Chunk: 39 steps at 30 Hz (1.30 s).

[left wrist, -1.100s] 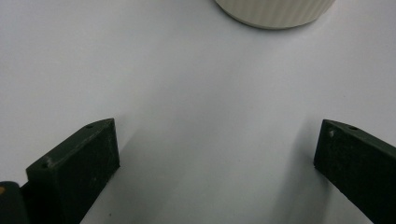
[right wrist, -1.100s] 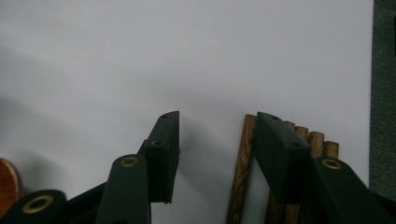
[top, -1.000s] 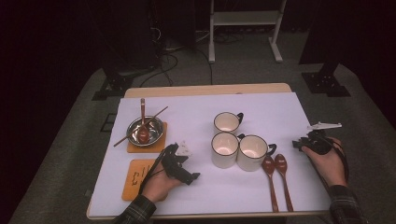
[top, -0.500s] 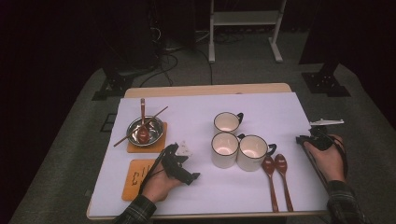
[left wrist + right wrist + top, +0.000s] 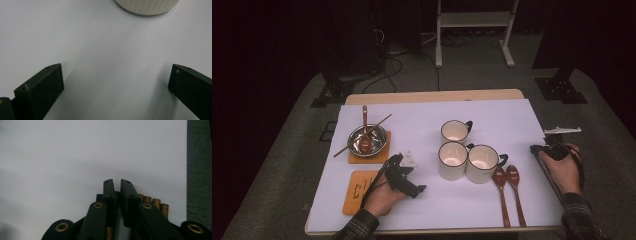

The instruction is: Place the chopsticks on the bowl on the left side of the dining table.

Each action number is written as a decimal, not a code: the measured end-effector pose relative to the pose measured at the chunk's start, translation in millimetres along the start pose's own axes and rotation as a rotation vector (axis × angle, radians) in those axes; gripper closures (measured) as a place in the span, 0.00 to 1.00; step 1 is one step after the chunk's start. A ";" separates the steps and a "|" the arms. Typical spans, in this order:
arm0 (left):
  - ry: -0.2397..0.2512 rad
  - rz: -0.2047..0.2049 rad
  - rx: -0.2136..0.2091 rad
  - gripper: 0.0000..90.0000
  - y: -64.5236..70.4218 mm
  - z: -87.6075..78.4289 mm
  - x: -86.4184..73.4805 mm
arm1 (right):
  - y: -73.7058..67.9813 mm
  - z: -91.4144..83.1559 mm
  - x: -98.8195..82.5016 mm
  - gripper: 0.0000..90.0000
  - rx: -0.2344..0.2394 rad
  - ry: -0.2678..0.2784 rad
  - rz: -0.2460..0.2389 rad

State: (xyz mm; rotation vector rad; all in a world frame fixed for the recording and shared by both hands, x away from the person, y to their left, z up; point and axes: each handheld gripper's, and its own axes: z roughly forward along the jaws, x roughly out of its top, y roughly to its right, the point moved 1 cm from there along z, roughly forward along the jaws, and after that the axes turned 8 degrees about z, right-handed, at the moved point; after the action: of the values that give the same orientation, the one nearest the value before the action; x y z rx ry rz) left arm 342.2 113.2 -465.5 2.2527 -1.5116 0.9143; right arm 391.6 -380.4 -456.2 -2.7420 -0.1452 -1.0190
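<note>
The wooden sticks [image 5: 152, 203] lie bundled at the right edge of the white table cover [image 5: 422, 125], under the right gripper [image 5: 119, 182]. Its jaws have just been closing and stand almost together, a slim gap left, with wood showing between them, so one stick seems pinched near its end. A good pick here probably means squeezing firmly before lifting, keeping the stick level, and raising it straight up so its neighbours do not roll off the edge. The left gripper [image 5: 116, 68] rests wide apart and empty on the cover, near the mugs [image 5: 453, 160], with two spoons [image 5: 507, 180] beyond.
</note>
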 end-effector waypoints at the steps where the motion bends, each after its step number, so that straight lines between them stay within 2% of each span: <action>1: 0.000 0.000 0.000 0.00 0.0 0.0 0.0 | -0.3 -0.2 0.3 0.92 0.001 0.002 -0.001; 7: 0.000 0.001 0.000 0.00 -0.1 0.0 0.0 | -4.5 -0.9 3.1 0.92 0.011 0.007 -0.005; 20: -0.001 0.001 0.000 0.00 -0.1 -0.1 0.0 | -24.9 4.6 13.0 0.92 0.041 0.007 -0.040; 39: -0.003 0.003 0.000 0.00 -0.2 -0.2 0.0 | -56.5 25.7 21.9 0.93 0.083 -0.028 -0.101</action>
State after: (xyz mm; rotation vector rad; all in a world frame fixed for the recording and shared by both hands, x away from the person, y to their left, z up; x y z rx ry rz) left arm 342.3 113.4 -465.4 2.2528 -1.5172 0.9120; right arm 415.1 -319.1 -451.6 -2.6984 -0.3265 -0.9767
